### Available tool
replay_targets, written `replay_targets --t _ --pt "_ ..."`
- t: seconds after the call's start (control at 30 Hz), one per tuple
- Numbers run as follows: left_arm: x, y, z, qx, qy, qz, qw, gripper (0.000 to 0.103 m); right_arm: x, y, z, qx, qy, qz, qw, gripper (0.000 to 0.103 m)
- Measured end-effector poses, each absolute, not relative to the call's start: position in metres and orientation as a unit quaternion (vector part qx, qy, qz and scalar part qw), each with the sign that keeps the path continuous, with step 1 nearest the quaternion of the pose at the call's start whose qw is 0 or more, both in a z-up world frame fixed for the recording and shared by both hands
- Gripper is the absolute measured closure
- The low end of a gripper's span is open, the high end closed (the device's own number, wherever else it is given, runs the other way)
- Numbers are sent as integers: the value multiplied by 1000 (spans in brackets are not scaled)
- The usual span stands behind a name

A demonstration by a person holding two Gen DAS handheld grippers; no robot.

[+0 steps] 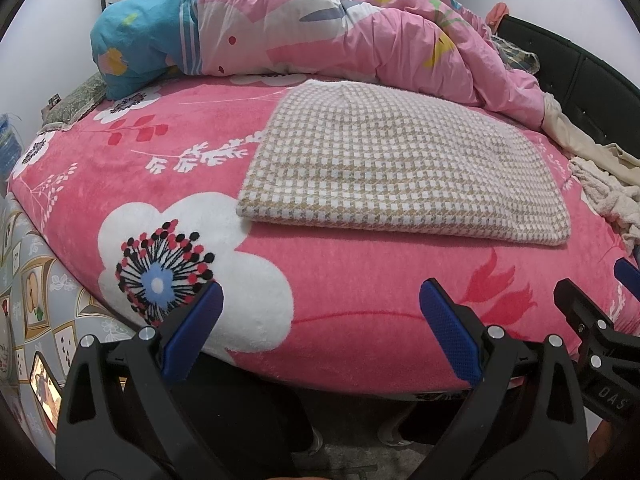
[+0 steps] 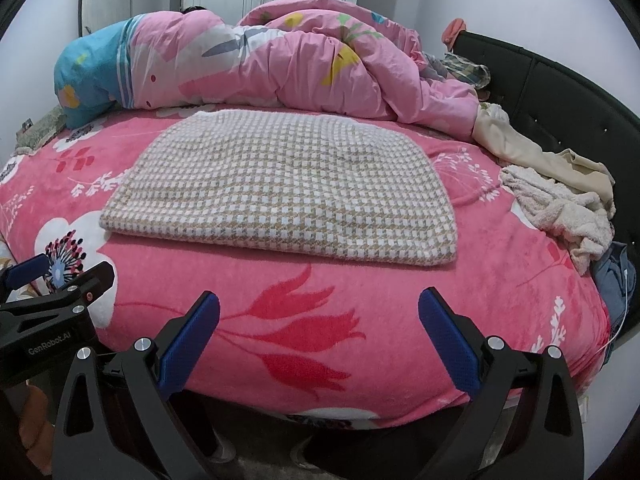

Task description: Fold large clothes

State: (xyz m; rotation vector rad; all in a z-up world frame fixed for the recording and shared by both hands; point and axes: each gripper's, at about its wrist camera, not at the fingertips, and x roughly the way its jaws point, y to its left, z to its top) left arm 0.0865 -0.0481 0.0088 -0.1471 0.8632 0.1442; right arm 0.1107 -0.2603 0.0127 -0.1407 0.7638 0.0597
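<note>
Your left gripper (image 1: pixel 320 332) and your right gripper (image 2: pixel 319 334) both hang with jaws spread wide and nothing between them, low at the near edge of the bed, short of the checked garment (image 2: pixel 280 188). That garment, a thick beige-and-white houndstooth piece, lies flat as a tidy folded rectangle on the pink floral blanket (image 2: pixel 360 320), its doubled near edge facing you and its far edge close under the heaped pink duvet (image 2: pixel 300 64). Judging by that neat shape, the fold looks largely done, so the risk now is mostly of undoing it. If you pinch only the top layer at the near edge, the stack will likely peel open as you lift, and the lower layers will stay behind. The blanket under the garment is plush, so a jaw driven too low could catch its pile and drag the garment askew. A further fold carried toward the duvet could push the far edge into that heap and rumple it, or bury it. To the right of the garment sits a loose pile of cream clothes (image 2: pixel 560 208); a wide swing of your right gripper on that side could snag it and pull it onto the folded piece. The two grippers also sit close to each other, so moving them inward together could knock them.
</note>
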Motion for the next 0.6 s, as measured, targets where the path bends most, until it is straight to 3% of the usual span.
replay_targets --t 0.6 --pt "87 -47 8 -70 418 69 903 8 111 -260 12 -70 373 29 925 6"
